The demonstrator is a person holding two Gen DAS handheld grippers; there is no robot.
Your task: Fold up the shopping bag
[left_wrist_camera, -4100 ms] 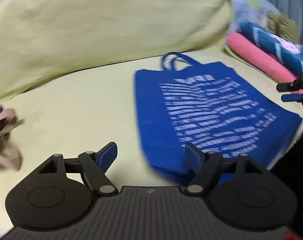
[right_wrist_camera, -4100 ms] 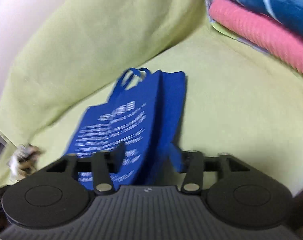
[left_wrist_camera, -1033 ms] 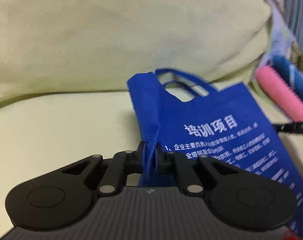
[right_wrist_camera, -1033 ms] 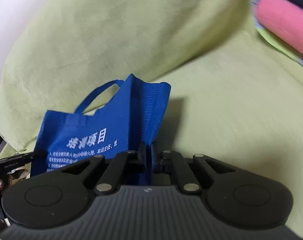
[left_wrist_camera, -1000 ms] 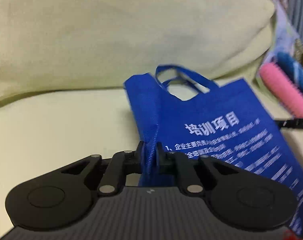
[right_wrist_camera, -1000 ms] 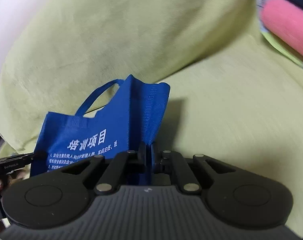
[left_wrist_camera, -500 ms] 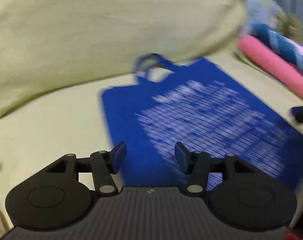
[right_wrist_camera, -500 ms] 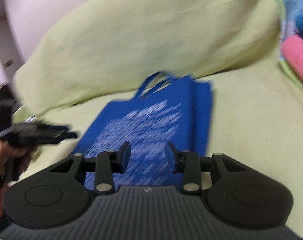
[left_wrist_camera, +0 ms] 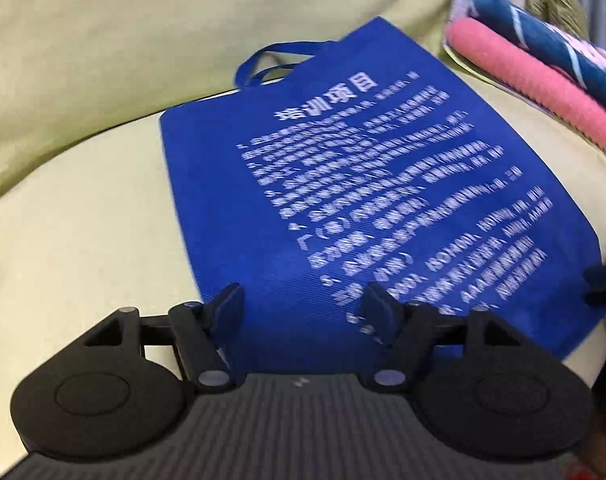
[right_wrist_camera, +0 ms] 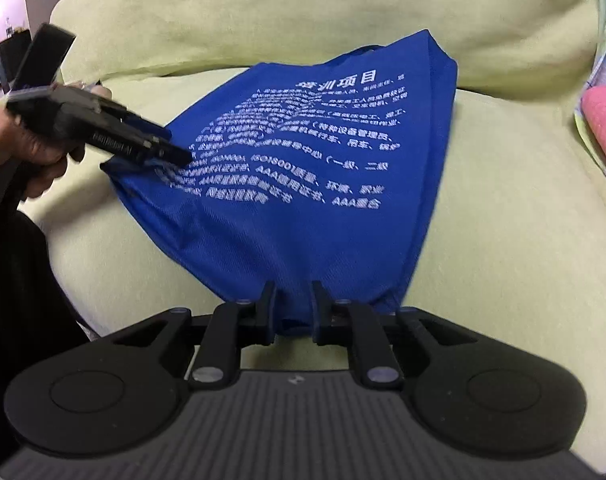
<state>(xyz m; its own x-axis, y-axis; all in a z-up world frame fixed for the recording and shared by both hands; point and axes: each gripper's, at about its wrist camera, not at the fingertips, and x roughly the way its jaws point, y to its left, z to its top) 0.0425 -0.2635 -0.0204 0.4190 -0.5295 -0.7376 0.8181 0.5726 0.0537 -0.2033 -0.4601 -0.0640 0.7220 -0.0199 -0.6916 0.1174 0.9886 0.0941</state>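
A blue non-woven shopping bag with white print [left_wrist_camera: 355,184] lies flat on a pale green cushioned sofa seat [left_wrist_camera: 83,232], handles toward the backrest cushion [right_wrist_camera: 303,12]. The left claw [left_wrist_camera: 303,308] gapes wide over the bag's near edge; the right claw [right_wrist_camera: 294,306] stands narrowly apart around bunched fabric there. Folded pink and navy textiles [left_wrist_camera: 543,76] lie along the seat's right edge.

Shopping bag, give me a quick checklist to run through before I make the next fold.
1. Shopping bag on the seat cushion, printed side up: ok.
2. Fabric smooth: not ok. It bunches and creases toward the right gripper.
3. Left gripper open, with the bag's near edge between its fingers: ok, nothing clamped yet.
4. Right gripper clamped on the bag: cannot tell. Fabric sits between its fingers, but a gap shows.
5. Handles away from both grippers, at the far end: ok.
6. Pink towel apart from the bag: ok.
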